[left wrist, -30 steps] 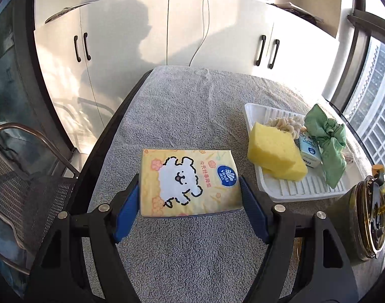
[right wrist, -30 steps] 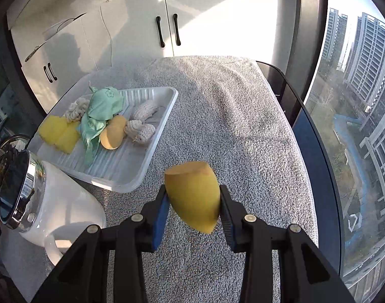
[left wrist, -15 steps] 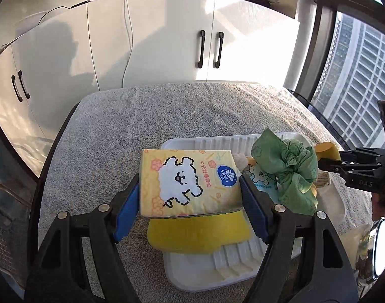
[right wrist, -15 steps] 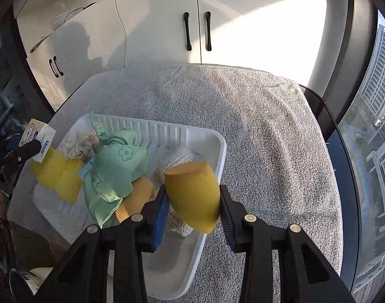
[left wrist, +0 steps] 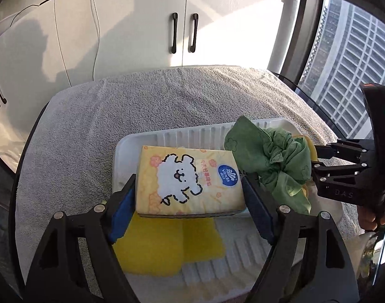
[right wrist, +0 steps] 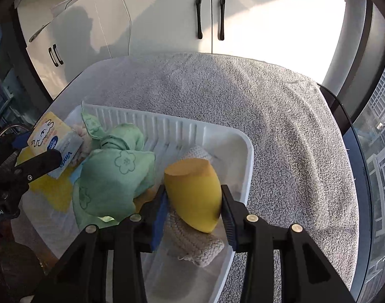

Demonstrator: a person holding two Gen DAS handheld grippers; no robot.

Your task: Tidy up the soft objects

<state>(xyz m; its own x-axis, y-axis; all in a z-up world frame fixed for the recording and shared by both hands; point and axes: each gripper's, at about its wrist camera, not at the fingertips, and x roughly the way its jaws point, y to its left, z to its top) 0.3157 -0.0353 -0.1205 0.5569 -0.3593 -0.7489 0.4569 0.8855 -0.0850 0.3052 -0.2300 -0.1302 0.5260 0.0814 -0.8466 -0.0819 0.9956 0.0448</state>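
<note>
My left gripper (left wrist: pixel 188 192) is shut on a yellow tissue pack (left wrist: pixel 188 179) with a white dog print, held above the white ribbed tray (left wrist: pixel 182 135) and over a yellow sponge (left wrist: pixel 167 245). My right gripper (right wrist: pixel 193 202) is shut on a yellow egg-shaped sponge (right wrist: pixel 193 192), held over the tray's (right wrist: pixel 248 166) right side above a knitted beige pad (right wrist: pixel 195 245). A knotted green cloth (left wrist: pixel 270 161) lies in the tray's middle; it also shows in the right wrist view (right wrist: pixel 114 171). The tissue pack (right wrist: pixel 54 140) and left gripper show at the left of the right wrist view.
A grey towel (right wrist: pixel 242 101) covers the table. White cabinets (left wrist: pixel 184 25) stand behind it. A window (left wrist: pixel 349 63) runs along the right. A shiny metal-rimmed object (left wrist: pixel 379 260) sits at the near right beside the tray.
Both grippers moved closer over the tray with their loads. The tissue pack now hangs over the yellow sponge; the egg-shaped sponge now hangs lower over the knitted pad.
</note>
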